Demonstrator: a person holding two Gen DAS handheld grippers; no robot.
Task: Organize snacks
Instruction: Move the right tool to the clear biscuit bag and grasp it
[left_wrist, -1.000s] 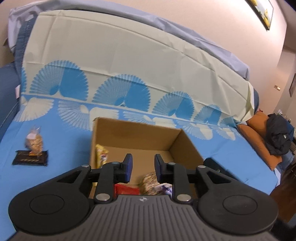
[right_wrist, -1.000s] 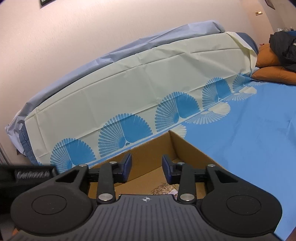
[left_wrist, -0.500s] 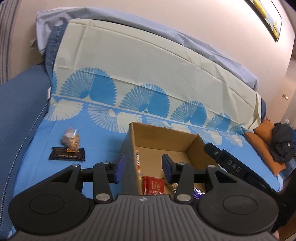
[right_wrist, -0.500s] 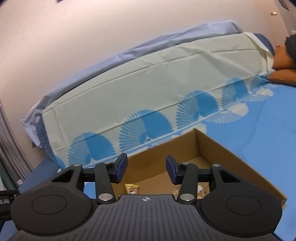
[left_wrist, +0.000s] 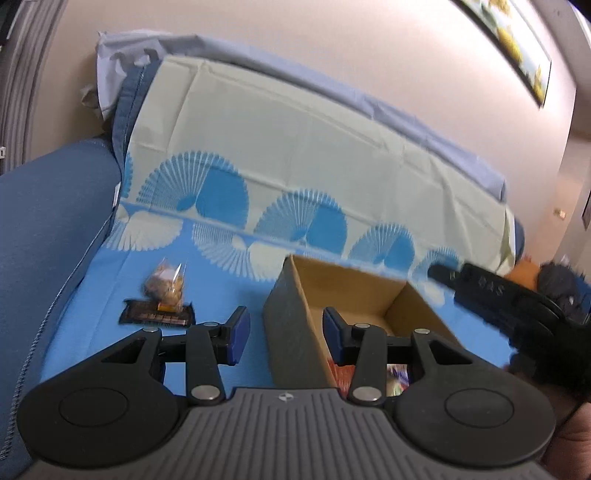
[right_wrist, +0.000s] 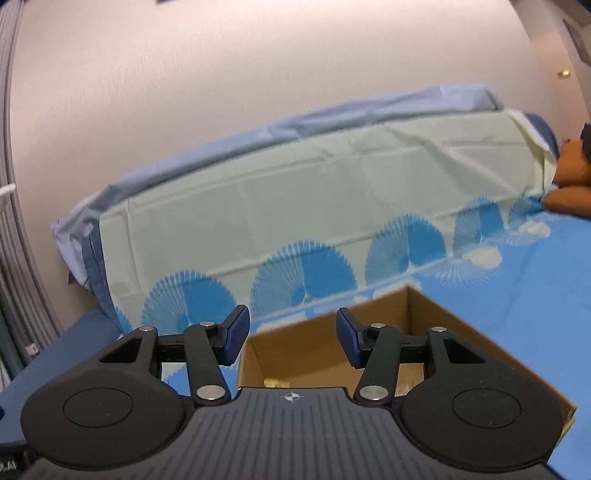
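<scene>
Nearest to me, my left tool (left_wrist: 282, 330) has its jaws parted with nothing between the pads, hanging just above the near left corner of the cardboard box (left_wrist: 295, 332). My right tool (right_wrist: 291, 334) is over the same box (right_wrist: 491, 354) from its other side; its jaws are opening and nothing sits between them either. Down inside the box, I see a red packet (left_wrist: 340, 373) and a purple-printed wrapper (left_wrist: 397, 378) at the near end, though blur keeps me from reading them. The box rests on a blue cloth with a fan pattern (left_wrist: 229, 291), spread over what looks like a sofa seat. To the left of the box, well apart from it, a clear bag of brown snacks (left_wrist: 166, 286) lies partly on top of a dark flat bar (left_wrist: 157, 314). Beyond, the cloth climbs the backrest, and a framed picture (left_wrist: 517, 44) hangs on the wall.
</scene>
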